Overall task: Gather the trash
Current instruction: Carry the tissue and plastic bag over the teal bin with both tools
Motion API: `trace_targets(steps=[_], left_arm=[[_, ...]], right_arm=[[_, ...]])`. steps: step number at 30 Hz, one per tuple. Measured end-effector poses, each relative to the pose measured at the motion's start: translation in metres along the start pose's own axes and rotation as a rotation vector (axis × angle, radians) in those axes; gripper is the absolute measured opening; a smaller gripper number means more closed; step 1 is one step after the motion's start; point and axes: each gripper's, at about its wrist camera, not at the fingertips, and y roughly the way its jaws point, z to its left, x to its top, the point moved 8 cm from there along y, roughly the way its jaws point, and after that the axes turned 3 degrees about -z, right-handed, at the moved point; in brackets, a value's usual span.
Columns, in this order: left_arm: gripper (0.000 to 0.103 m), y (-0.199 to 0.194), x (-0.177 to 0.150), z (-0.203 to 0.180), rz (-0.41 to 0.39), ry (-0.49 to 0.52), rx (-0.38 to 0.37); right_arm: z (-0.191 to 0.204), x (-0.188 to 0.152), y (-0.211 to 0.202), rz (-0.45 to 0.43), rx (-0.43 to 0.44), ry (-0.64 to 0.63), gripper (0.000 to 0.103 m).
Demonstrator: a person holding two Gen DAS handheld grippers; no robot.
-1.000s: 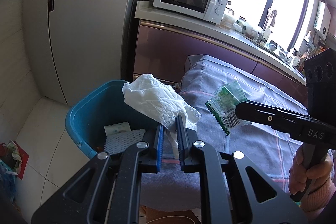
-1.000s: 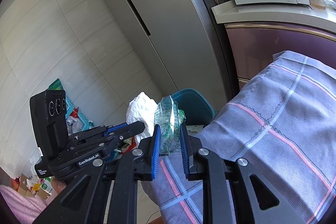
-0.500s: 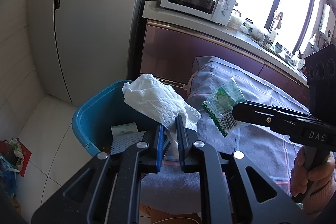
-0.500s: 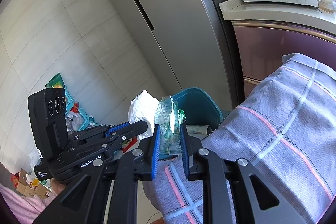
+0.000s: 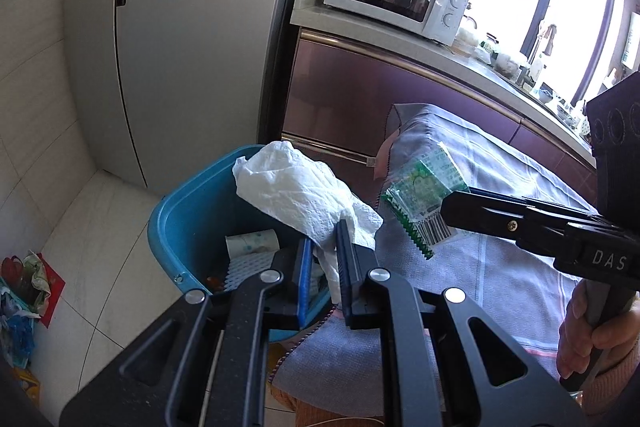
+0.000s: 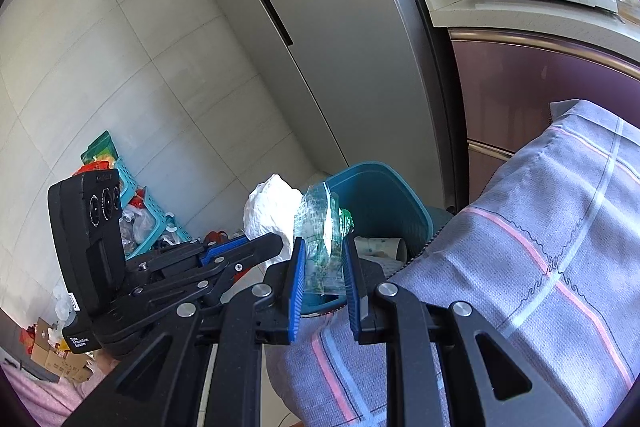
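Left wrist view: the left gripper [image 5: 325, 259] is clamped on a crumpled white paper towel [image 5: 298, 193], holding it above the near rim of the blue bin [image 5: 168, 223], probably so that it falls in on release. The bin stands on the floor at the corner of the cloth-covered table [image 5: 500, 267].

Right wrist view: the right gripper [image 6: 323, 279] pinches a green snack wrapper [image 6: 322, 231] upright between its blue pads, over the table's edge nearest the bin [image 6: 404, 203]; likely next to drop
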Motion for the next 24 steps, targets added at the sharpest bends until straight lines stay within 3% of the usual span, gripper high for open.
trace_targets(steps=[24], left_arm=[[0.013,0.029,-0.006,0.018,0.048,-0.033,0.040]], right_arm=[[-0.002,-0.002,0.037,0.075,-0.032,0.012,0.017]])
